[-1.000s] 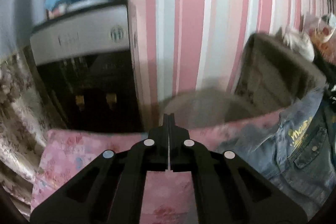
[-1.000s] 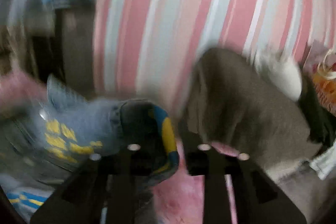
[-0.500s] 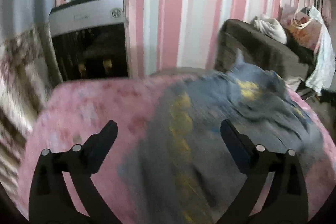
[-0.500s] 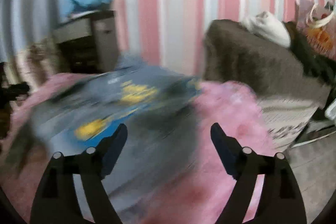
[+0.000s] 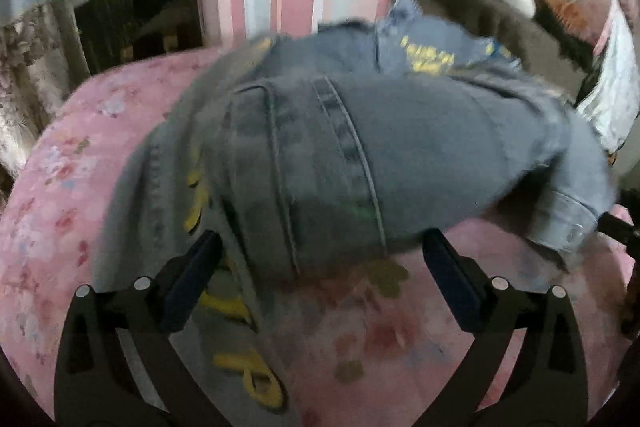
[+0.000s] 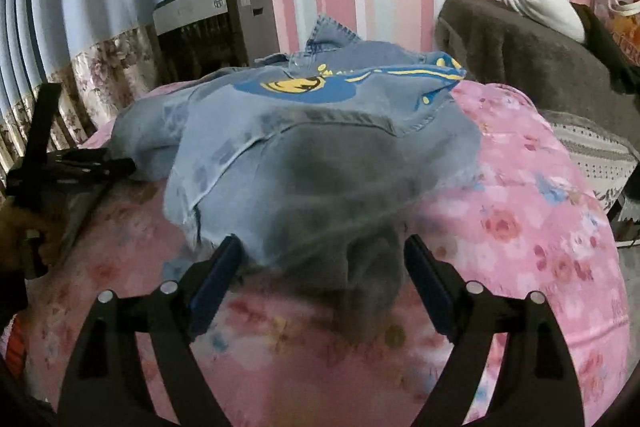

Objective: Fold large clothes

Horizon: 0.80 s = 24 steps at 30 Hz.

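**Denim jacket dumped on the bed, both tongs empty**

The pink floral bedspread [image 6: 540, 227] is soft and quilted, so nothing lies truly flat on it. The denim jacket [image 6: 320, 163] sits mid-bed in a rumpled heap: stiff, heavy fabric with thick seams and a blue-and-yellow print. I reckon any fold made now would trap those lumps and spring back, since the layers overlap unevenly. The cuff [image 5: 568, 223] with its button trails loose. The left gripper [image 5: 320, 279] and right gripper [image 6: 320, 283] have just been opening; both stand wide apart, pressing on nothing.
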Each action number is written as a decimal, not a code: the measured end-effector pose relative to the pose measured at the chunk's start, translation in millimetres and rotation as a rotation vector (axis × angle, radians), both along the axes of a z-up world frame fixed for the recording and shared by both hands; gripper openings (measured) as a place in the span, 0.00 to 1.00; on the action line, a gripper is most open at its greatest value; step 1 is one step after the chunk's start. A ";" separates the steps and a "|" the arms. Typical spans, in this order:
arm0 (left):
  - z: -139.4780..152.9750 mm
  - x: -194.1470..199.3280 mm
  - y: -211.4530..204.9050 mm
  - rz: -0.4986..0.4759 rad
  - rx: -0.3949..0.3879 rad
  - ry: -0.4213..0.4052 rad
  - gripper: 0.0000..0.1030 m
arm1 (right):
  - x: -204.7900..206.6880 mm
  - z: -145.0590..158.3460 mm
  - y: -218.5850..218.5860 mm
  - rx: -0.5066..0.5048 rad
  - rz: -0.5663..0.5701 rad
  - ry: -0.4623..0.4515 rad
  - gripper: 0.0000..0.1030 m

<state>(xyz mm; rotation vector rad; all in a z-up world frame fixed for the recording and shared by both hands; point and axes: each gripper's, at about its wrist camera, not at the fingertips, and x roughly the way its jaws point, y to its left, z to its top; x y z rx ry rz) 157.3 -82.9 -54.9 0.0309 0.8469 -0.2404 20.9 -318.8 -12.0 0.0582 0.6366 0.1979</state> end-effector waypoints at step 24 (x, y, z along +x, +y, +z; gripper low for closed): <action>138.7 46.1 7.1 -0.122 -0.013 -0.116 0.50 | 34.1 86.9 -65.8 0.594 0.189 -0.024 0.47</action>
